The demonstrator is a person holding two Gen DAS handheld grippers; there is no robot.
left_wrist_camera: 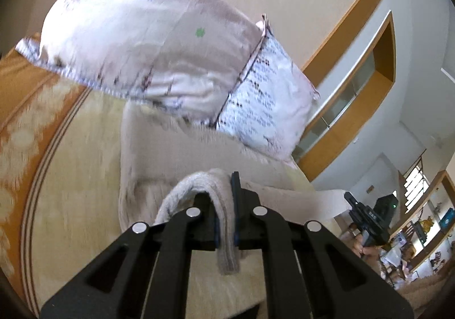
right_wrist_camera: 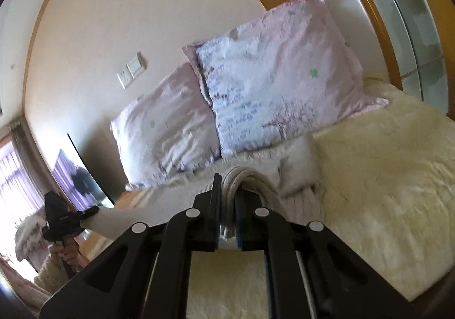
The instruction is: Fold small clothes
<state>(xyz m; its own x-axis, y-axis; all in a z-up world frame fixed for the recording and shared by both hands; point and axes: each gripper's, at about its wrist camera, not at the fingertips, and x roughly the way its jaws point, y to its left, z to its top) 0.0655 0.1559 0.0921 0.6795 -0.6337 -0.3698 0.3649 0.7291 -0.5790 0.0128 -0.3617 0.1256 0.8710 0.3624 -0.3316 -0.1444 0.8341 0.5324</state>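
Observation:
A beige knitted garment (left_wrist_camera: 170,154) is stretched out above the bed between both grippers. My left gripper (left_wrist_camera: 226,205) is shut on one ribbed edge of it, which hangs down between the fingers. My right gripper (right_wrist_camera: 229,199) is shut on the other ribbed edge of the garment (right_wrist_camera: 287,174). In the left wrist view the right gripper (left_wrist_camera: 366,219) shows at the far right, holding the cloth's far corner. In the right wrist view the left gripper (right_wrist_camera: 64,219) shows at the far left with cloth in it.
Two pink and white printed pillows (right_wrist_camera: 273,86) lean against the wall at the head of the bed. A cream fleece blanket (right_wrist_camera: 384,176) covers the bed. An orange patterned cover (left_wrist_camera: 22,108) lies at the left. A wood-framed glass partition (right_wrist_camera: 403,6) stands at the right.

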